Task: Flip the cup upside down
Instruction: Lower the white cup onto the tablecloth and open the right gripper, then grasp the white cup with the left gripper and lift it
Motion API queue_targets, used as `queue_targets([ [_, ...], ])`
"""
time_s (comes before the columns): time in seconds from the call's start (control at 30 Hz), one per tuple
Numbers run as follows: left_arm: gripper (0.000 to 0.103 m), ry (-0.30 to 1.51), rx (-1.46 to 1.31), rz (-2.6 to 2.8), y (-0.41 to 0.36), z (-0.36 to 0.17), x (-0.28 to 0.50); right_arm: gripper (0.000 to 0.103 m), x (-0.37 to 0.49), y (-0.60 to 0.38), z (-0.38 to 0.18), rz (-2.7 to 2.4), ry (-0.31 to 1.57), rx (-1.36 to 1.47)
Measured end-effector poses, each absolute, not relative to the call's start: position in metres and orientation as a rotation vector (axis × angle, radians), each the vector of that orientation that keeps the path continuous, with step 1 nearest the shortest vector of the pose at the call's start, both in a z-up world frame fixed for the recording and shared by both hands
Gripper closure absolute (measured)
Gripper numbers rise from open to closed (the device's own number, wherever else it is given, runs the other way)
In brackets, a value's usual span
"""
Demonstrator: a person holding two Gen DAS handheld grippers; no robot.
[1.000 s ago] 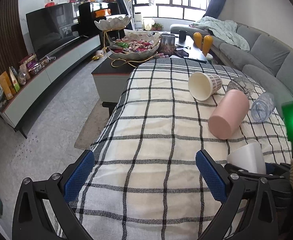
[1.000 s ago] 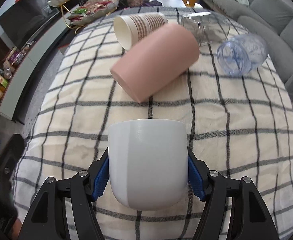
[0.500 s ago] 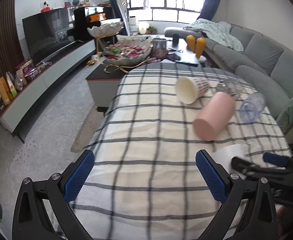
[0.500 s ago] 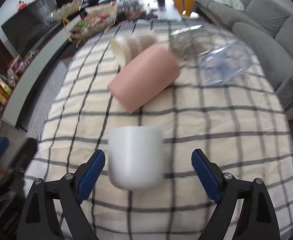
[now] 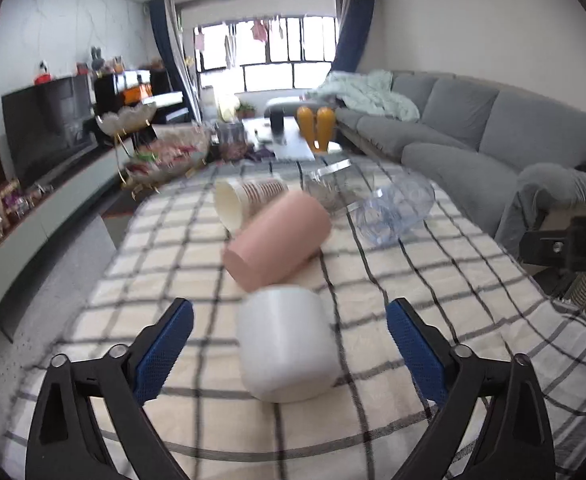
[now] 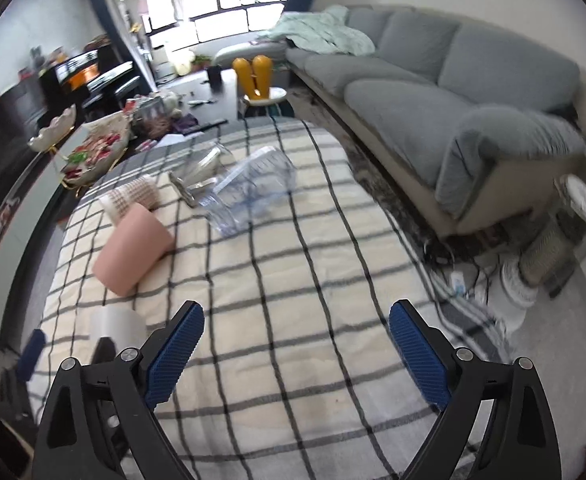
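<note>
A white cup (image 5: 287, 342) stands on the checked tablecloth (image 5: 433, 280), its closed base up as far as I can tell. My left gripper (image 5: 290, 342) is open with its blue pads on either side of the cup, not touching it. My right gripper (image 6: 296, 354) is open and empty over bare cloth to the right; the white cup (image 6: 117, 322) shows at its lower left. A pink cup (image 5: 279, 242) lies on its side just behind the white cup.
A paper cup (image 5: 249, 200), a glass (image 5: 327, 190) and a clear plastic cup (image 5: 395, 210) lie on their sides at the far end. A grey sofa (image 6: 453, 92) runs along the right. A low table with snack bowls (image 5: 165, 156) stands beyond the cloth.
My right gripper let go of the white cup and swung away to the right. My left gripper moved in from the left and now brackets the cup.
</note>
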State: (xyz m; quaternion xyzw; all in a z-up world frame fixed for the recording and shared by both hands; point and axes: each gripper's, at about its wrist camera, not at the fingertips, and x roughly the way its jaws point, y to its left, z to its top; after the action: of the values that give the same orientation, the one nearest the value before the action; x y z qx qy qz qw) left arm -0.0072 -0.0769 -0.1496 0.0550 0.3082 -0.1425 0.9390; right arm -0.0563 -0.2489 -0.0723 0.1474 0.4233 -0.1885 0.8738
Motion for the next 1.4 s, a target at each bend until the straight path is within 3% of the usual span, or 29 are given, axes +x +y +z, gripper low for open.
queue_targets([
  [0.1,0.022,0.67,0.092,-0.258,-0.076,-0.169,-0.001,0.009,-0.058,-0.258,-0.085,-0.401,0.909,0.349],
  [0.57,0.017,0.7,0.078,-0.172,-0.08,-0.2,0.003,0.009,-0.056,-0.258,-0.1,-0.388,0.934,0.372],
  [0.63,0.026,0.727,0.072,-0.165,-0.08,-0.205,0.007,0.009,-0.057,-0.26,-0.101,-0.391,0.939,0.381],
  [0.67,0.036,0.739,0.07,-0.167,-0.08,-0.207,0.009,0.009,-0.057,-0.261,-0.102,-0.392,0.942,0.385],
  [0.97,0.037,0.764,0.107,-0.179,-0.079,-0.202,0.013,0.009,-0.058,-0.26,-0.103,-0.392,0.951,0.394],
  [1.17,0.037,0.955,0.19,-0.214,-0.076,-0.184,0.037,0.009,-0.054,-0.256,-0.079,-0.377,0.943,0.399],
  [1.4,0.037,1.415,0.347,-0.366,-0.082,-0.165,0.083,0.009,-0.03,-0.25,-0.044,-0.309,0.956,0.473],
])
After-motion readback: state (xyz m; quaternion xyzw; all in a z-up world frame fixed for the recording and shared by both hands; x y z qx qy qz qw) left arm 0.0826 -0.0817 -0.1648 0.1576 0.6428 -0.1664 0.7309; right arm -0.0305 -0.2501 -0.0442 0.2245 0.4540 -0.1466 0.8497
